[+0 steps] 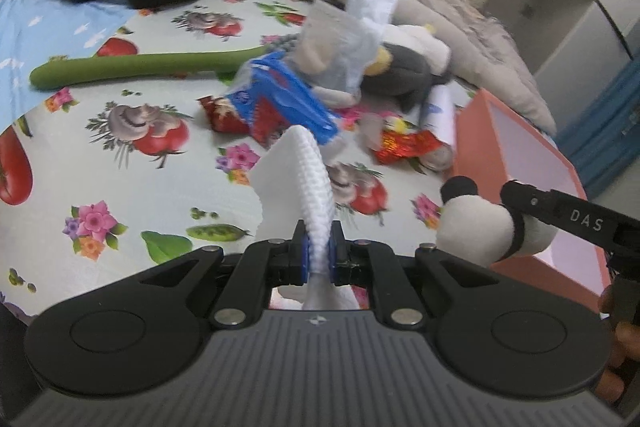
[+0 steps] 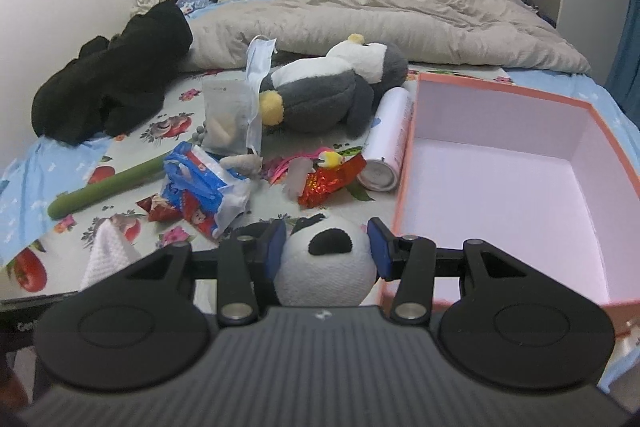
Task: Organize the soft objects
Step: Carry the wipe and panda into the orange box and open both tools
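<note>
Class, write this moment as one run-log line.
left gripper: shut on white cloth | right gripper: shut on panda plush | pink box: empty, beside panda

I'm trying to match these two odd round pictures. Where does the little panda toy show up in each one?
Left wrist view: the panda toy sits at lower right, held by the other gripper, beside the pink box.
Right wrist view: the panda toy is bottom centre, squeezed between the jaws.
Shared landmark: the pink box, just right of the panda.
</note>
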The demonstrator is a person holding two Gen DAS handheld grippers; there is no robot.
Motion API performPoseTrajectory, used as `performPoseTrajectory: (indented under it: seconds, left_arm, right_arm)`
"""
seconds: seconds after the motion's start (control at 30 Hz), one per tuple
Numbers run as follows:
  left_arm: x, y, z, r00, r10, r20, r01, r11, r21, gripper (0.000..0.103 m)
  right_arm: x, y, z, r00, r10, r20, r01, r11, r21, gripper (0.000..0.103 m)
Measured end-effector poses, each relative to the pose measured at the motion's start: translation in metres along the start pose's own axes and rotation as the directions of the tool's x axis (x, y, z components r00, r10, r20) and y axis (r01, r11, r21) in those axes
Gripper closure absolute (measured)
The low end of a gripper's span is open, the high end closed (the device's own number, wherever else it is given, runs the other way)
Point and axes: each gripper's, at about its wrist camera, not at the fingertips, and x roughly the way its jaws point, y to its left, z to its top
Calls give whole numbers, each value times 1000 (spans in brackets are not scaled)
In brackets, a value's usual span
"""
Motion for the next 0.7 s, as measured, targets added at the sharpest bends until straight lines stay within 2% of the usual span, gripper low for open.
performPoseTrajectory:
  seconds: [0.4,0.7]
  left_arm:
    - [-32,-44,-17,996,-91,3,90,992,91,92]
    - [-42,-100,-33,982,-185,-31,188,961,201,92]
  right_arm:
    - [-58,-31,-24,998,-29,58,26,998,50,55]
    - [-95,-67,-40,991,-93,93,81,989,126,55]
